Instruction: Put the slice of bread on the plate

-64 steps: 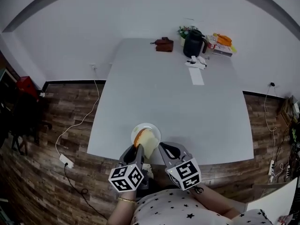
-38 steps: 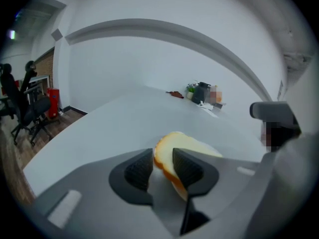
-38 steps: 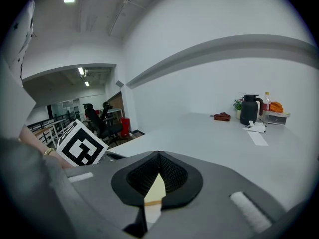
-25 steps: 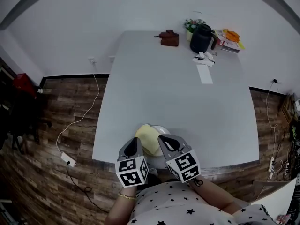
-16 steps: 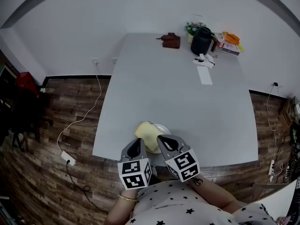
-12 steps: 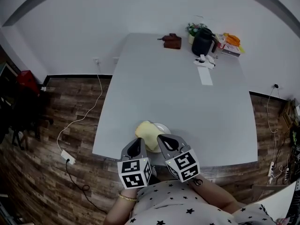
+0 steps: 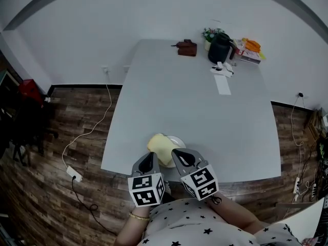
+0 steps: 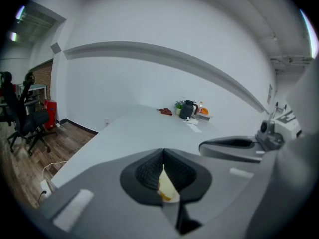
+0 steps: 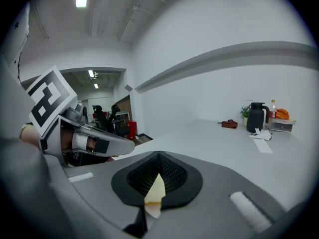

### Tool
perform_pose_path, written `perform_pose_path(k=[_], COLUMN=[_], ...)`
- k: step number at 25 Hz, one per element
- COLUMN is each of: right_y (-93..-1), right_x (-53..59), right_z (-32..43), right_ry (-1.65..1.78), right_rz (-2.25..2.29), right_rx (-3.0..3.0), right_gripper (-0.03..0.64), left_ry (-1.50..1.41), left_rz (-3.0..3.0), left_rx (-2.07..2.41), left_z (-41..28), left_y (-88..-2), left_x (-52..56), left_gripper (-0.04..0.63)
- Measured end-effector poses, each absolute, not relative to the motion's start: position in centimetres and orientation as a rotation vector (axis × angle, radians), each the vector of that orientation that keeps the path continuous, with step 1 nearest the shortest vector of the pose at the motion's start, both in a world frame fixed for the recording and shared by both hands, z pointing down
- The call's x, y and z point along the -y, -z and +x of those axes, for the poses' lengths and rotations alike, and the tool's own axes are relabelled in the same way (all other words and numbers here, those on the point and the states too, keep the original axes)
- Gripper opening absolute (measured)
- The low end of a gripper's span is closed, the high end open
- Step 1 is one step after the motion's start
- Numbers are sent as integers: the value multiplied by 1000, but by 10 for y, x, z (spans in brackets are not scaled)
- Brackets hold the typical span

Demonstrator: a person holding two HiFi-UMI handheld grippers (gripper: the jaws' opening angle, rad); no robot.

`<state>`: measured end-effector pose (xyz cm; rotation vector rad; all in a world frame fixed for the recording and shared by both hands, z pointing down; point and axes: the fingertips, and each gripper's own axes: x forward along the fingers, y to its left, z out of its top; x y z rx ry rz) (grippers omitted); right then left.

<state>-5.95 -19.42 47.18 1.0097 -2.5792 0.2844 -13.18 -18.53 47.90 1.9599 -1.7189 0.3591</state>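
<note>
Holding left hand-held gripper [image 8: 163, 152] and right hand-held gripper [image 9: 159, 155] pinched together, empty; risking nudging bread [image 7: 160, 148] overhanging plate [image 7: 180, 142] onto surface [image 7: 195, 101].

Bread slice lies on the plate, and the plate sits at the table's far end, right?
No. The plate with the bread slice sits at the near edge of the table, not the far end; the head view shows it.

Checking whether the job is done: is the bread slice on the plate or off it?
On it: the head view shows the bread slice lying over the plate, whose white rim peeks out beside it.
</note>
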Motion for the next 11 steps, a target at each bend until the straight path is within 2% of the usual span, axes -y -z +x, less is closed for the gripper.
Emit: perform_pose_path(k=[11], right_y=[-471], right_x=[196], right_z=[-59], right_ry=[-280], right_rz=[1008], right_rx=[2580], right_gripper=[-2], left_ry=[-370], left_rz=[1968], left_rx=[1711], left_z=[-129], left_y=[-479], left_x=[190], left_gripper=[8])
